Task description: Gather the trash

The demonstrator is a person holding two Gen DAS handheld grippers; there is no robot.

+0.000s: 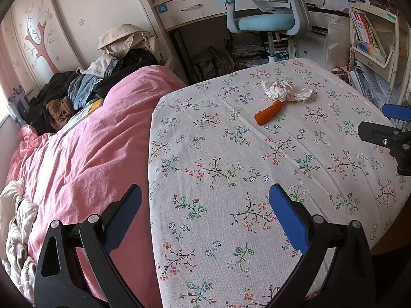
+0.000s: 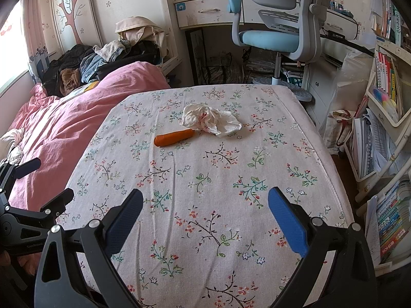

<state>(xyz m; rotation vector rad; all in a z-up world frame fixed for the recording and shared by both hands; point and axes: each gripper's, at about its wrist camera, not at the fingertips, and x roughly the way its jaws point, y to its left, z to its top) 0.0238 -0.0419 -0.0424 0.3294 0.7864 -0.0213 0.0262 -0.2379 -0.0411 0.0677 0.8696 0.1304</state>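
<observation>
black tool (image 2: 205, 200) frames, blue pads (image 2: 287, 223), silver screws

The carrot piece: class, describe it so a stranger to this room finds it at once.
Find the floral cloth beside the pink duvet. Near its far end lies crumpled white paper. The carrot piece lies at the paper's near edge: orange, smooth, stubby.

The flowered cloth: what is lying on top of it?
On the flowered cloth lie a crumpled white tissue and an orange carrot piece, its tip touching the tissue. Whatever the cloth covers underneath is hidden.
</observation>
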